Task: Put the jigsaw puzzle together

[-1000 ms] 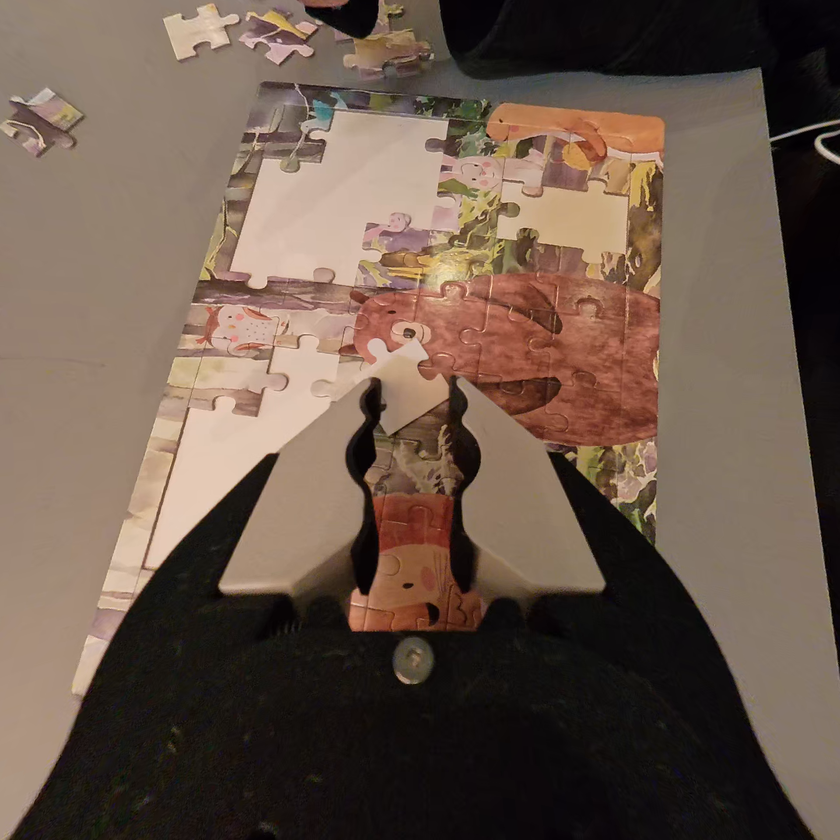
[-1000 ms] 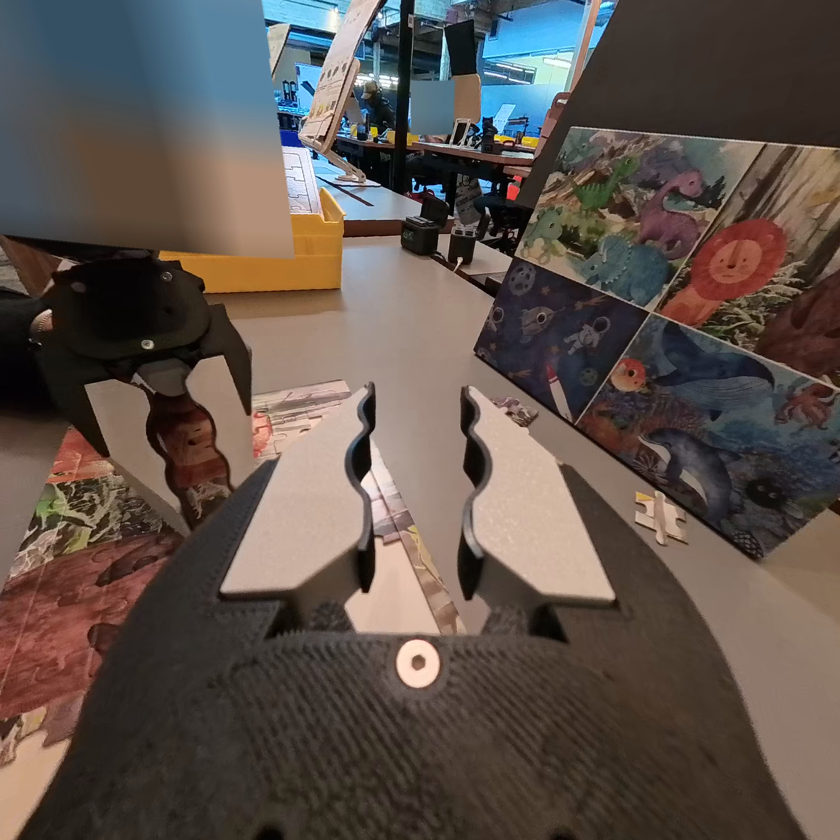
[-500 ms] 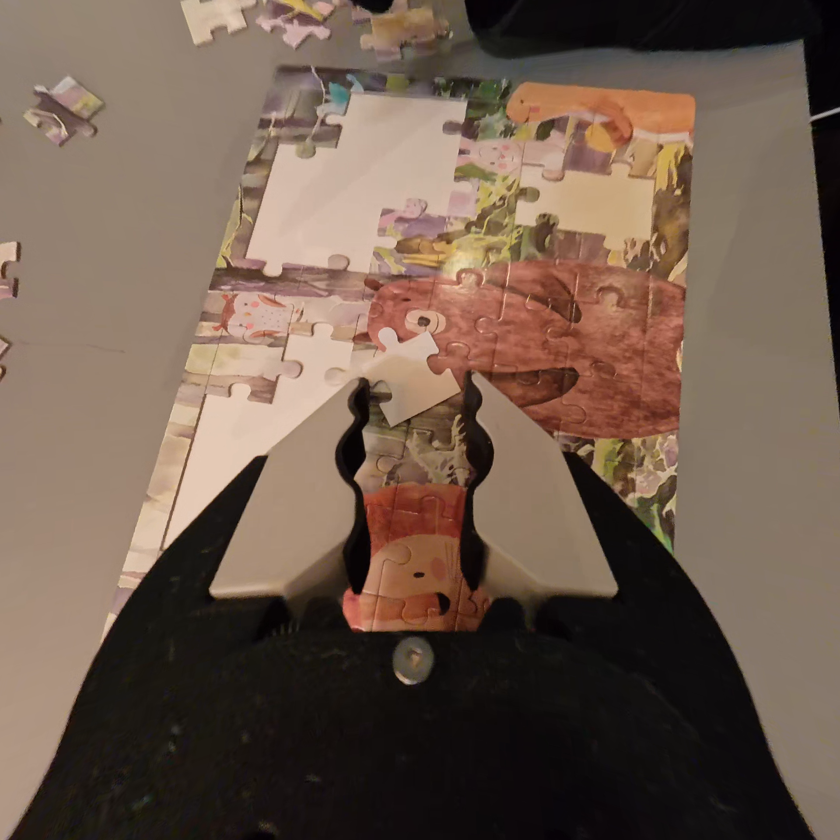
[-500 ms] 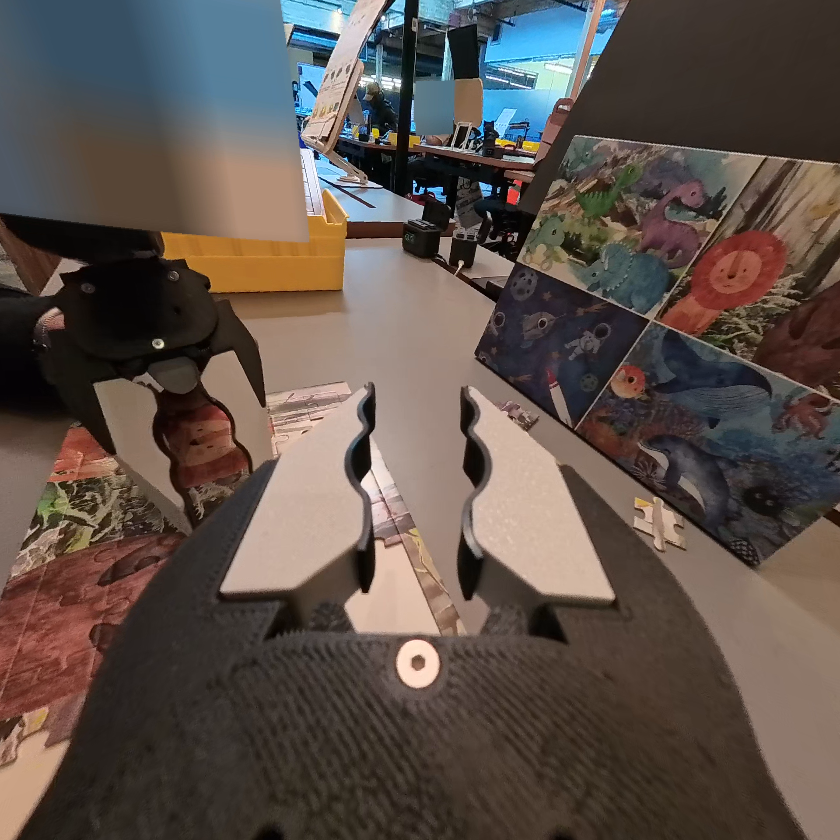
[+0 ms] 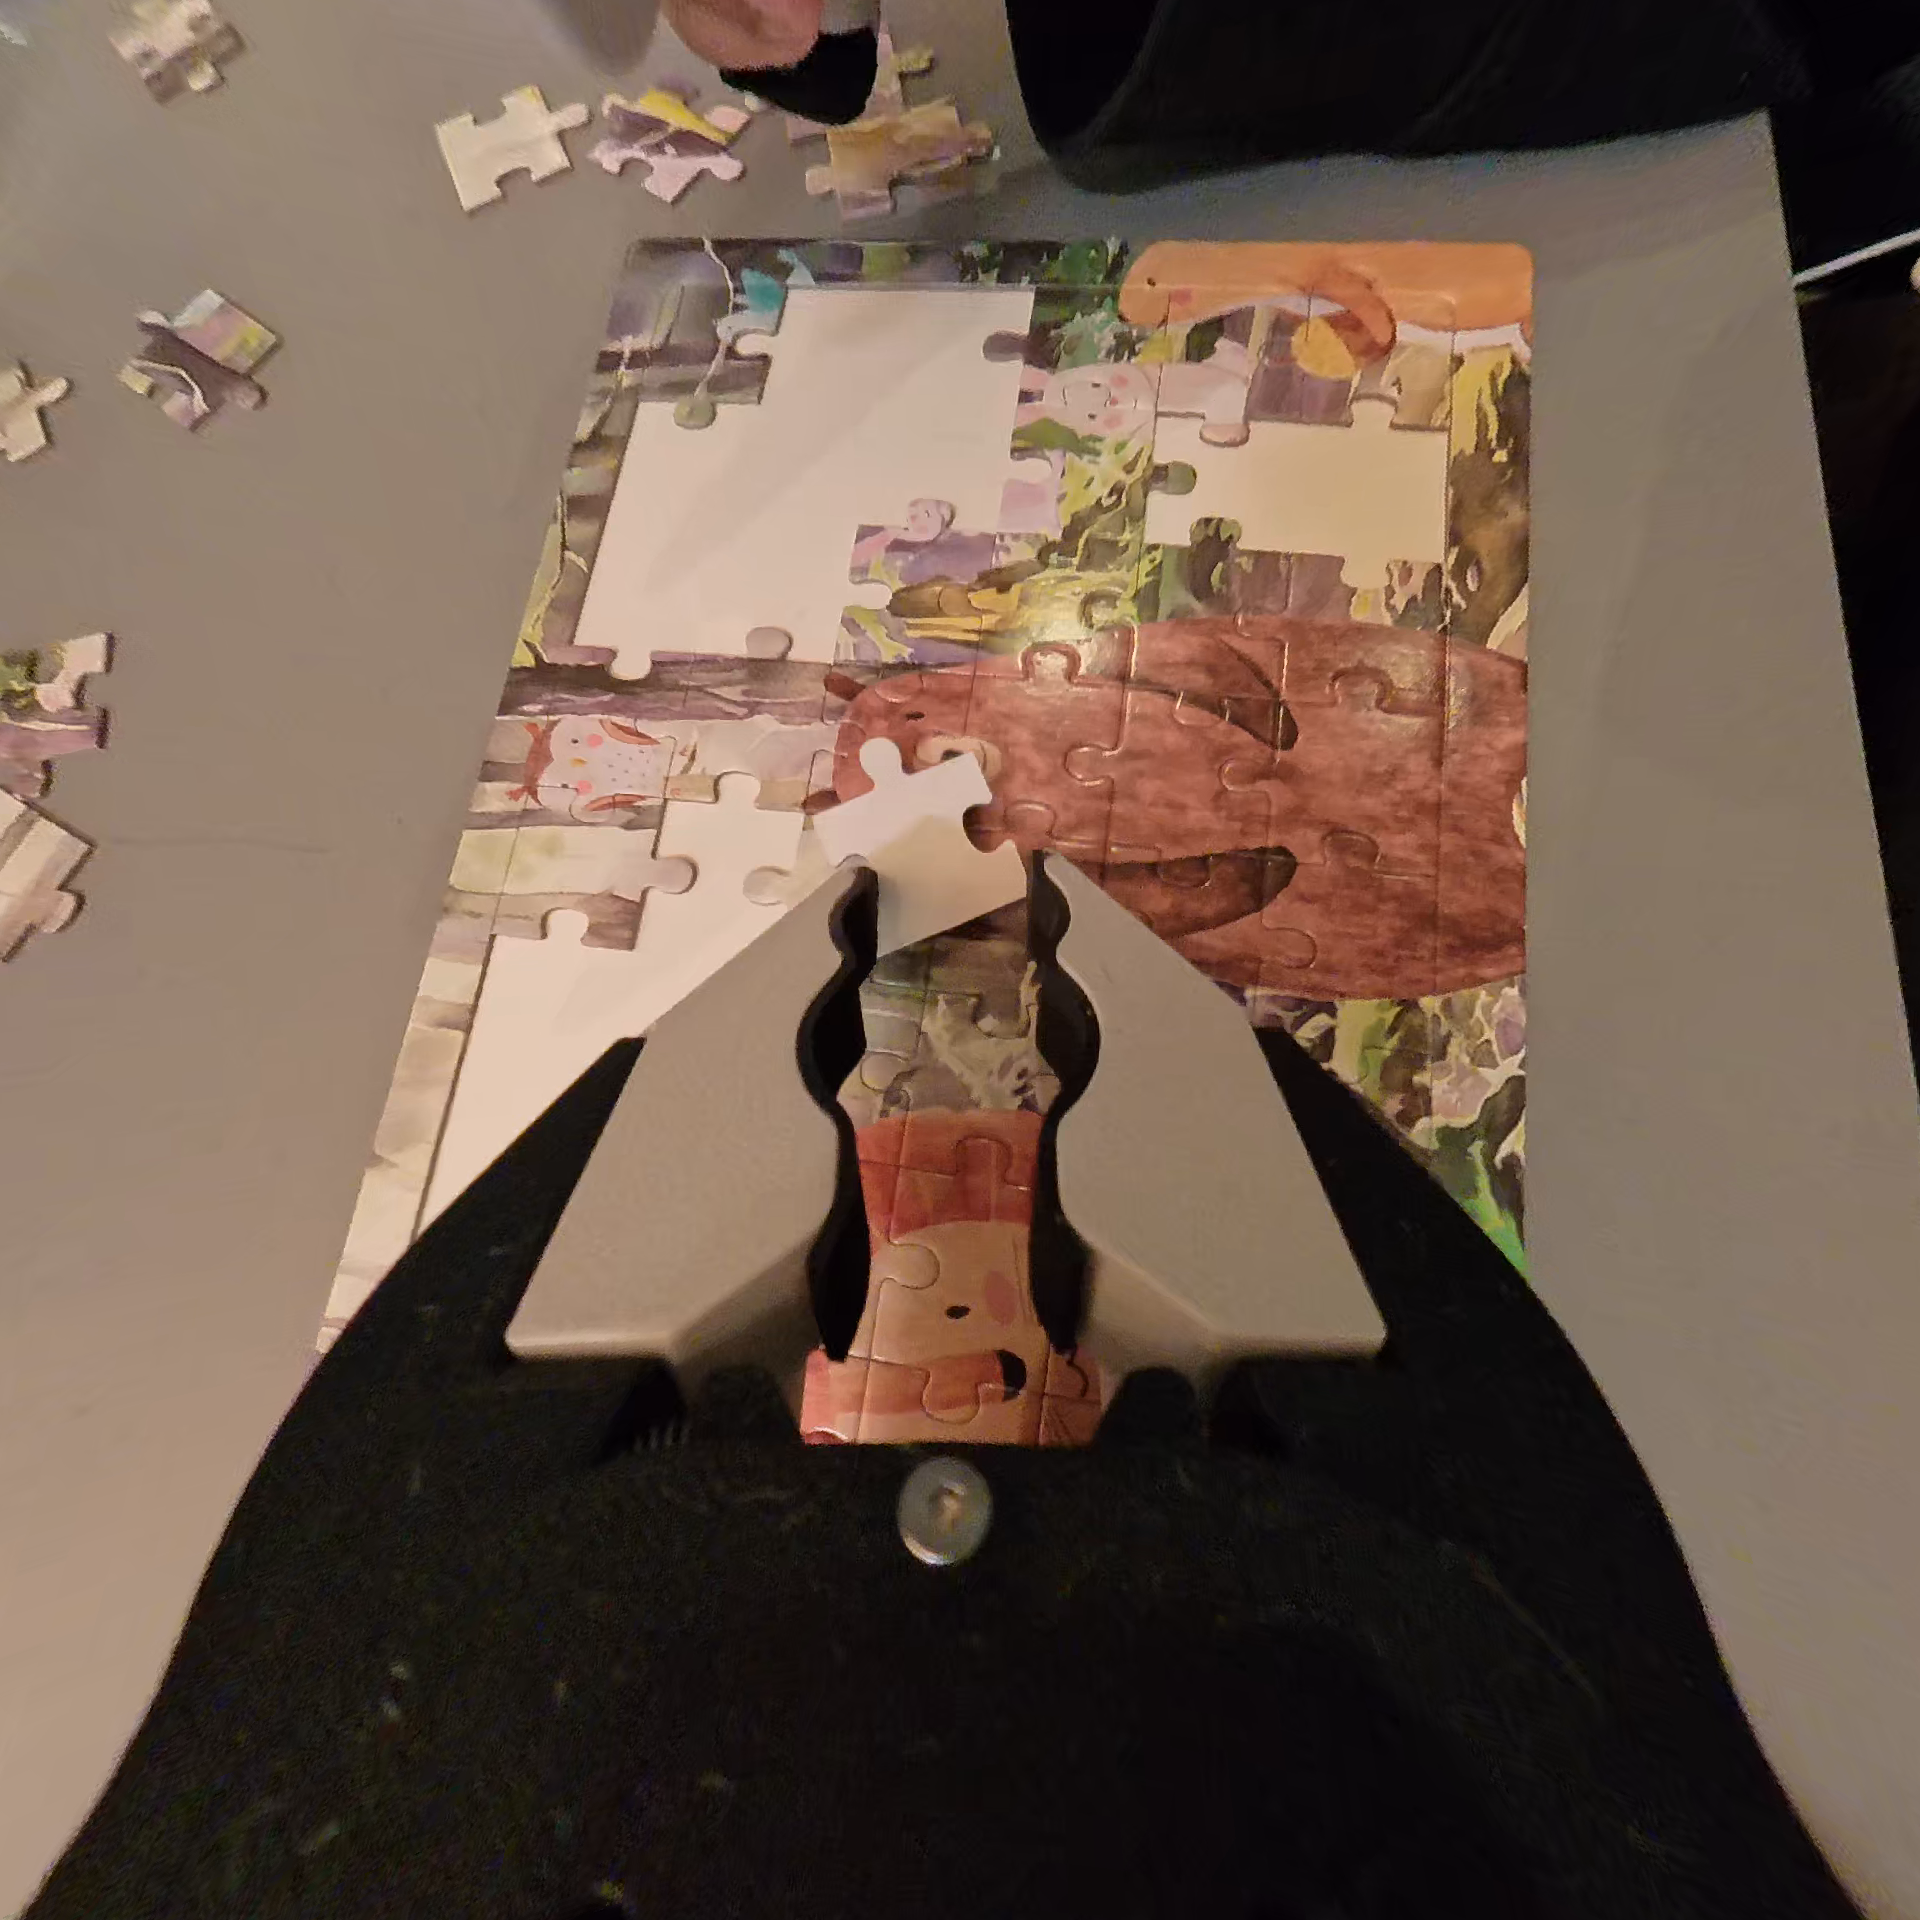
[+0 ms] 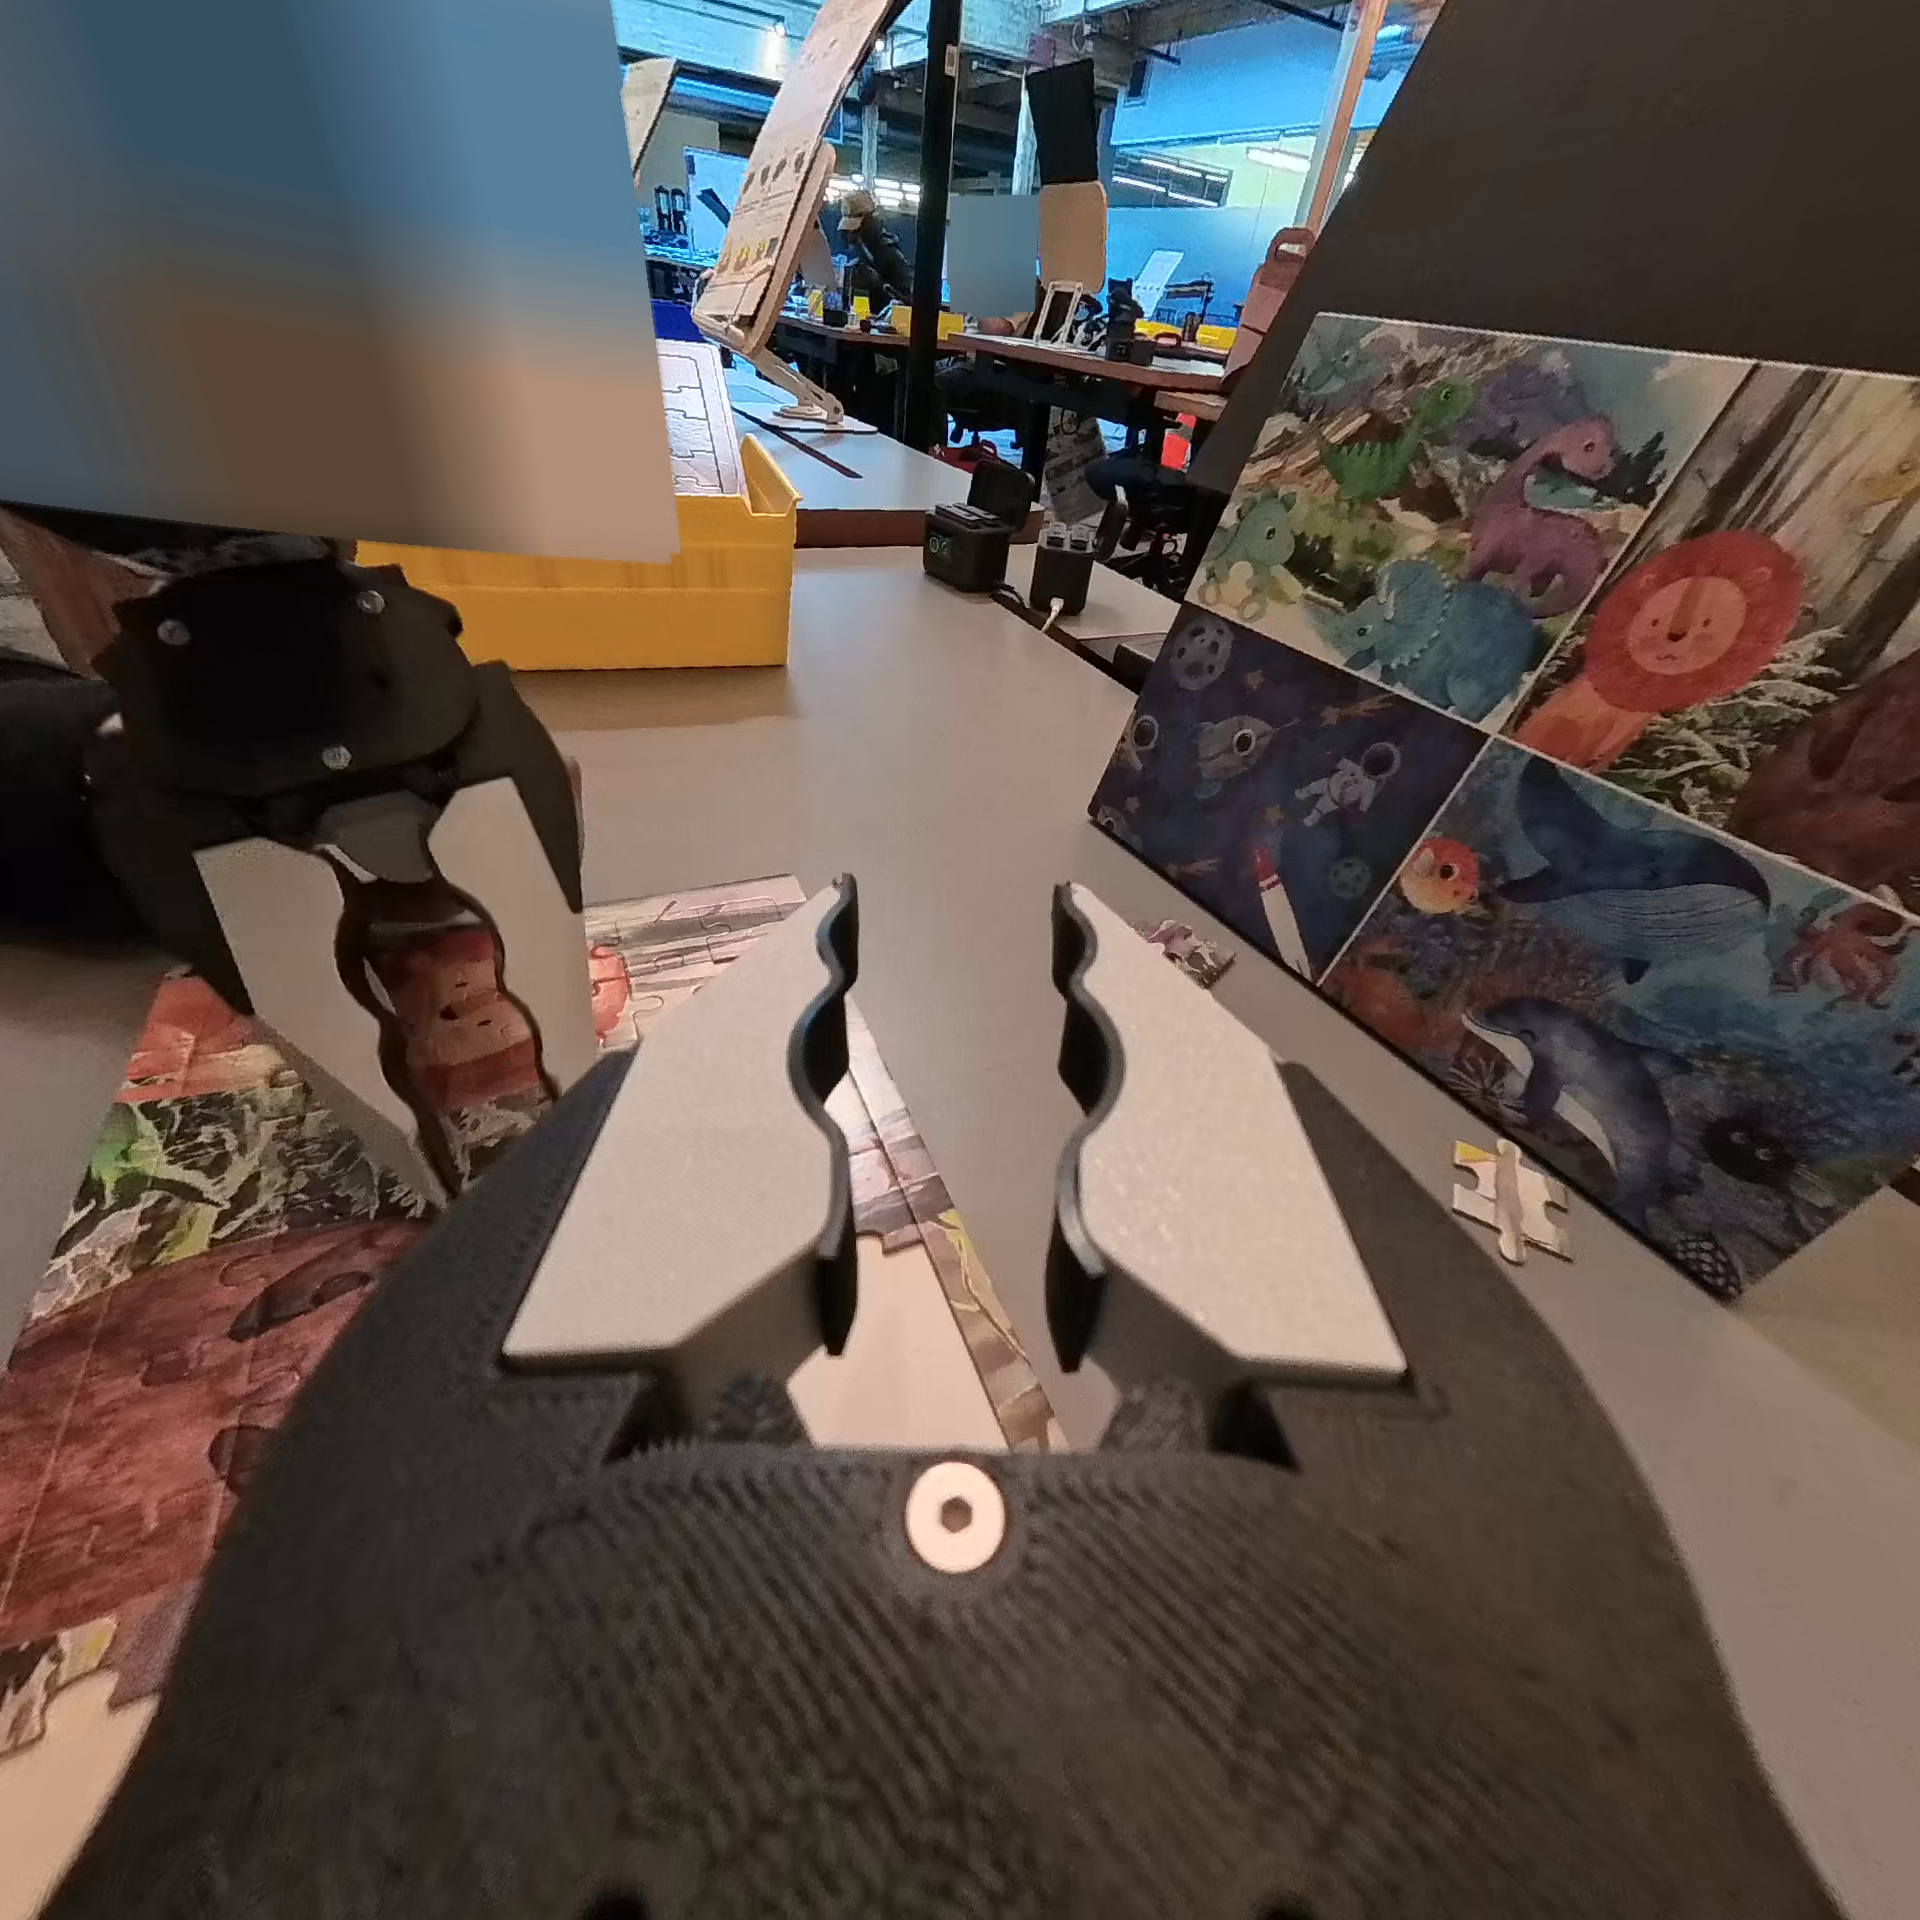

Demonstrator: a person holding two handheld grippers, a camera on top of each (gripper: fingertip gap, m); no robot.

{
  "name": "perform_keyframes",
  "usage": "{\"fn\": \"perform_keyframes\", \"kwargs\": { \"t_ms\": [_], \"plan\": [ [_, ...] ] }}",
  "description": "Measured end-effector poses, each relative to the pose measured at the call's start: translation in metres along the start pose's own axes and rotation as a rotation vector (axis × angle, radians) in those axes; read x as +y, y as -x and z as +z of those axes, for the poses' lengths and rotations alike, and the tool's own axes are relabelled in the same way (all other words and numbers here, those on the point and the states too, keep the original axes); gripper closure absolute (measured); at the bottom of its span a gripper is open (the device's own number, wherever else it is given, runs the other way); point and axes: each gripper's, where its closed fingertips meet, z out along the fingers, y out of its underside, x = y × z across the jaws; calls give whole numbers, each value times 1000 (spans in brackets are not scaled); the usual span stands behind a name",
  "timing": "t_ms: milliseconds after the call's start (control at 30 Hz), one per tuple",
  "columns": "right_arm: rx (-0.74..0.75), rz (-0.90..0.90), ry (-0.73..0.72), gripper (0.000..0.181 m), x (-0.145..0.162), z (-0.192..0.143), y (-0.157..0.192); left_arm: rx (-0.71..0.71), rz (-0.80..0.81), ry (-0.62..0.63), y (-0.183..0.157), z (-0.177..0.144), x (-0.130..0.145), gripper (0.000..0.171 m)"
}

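Left gripper (image 5: pixel 948 883) pinches 1 puzzle piece (image 5: pixel 914 821) (blank side up) above the half-filled jigsaw puzzle (image 5: pixel 1299 790); right gripper (image 6: pixel 954 914) gapes empty.

Left tool (image 5: pixel 948 883) seemingly grips pale puzzle piece (image 5: pixel 914 821).

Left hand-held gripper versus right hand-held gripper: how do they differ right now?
The left hand-held gripper pinches a pale, blank-side-up puzzle piece; the right hand-held gripper holds nothing. The left points down over the puzzle's brown bear; the right looks low along the table, near the puzzle's edge. Both have grey fingers with wavy black pads.
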Motion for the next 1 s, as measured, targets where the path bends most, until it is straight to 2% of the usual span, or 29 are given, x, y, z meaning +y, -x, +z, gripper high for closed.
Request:
{"fn": "perform_keyframes", "kwargs": {
  "t_ms": [167,367,467,600,800,1000],
  "plan": [
    [-2,-6,-9,145,-3,-1,1,-6,-65,-143,10,-17,-17,143],
    [-29,-59,-43,147,-11,-1,14,55,-302,-483,37,-64,-46,143],
    [-89,-64,-59,147,-14,2,30,151,-424,-634,45,-84,-53,143],
    [-188,-47,-89,146,-17,8,56,372,-569,-795,42,-102,-65,143],
    [-322,32,-150,139,-27,8,82,780,-738,-907,28,-117,-75,142],
    [-406,119,-174,140,-30,7,92,946,-790,-854,14,-108,-77,142]
  ]
}}
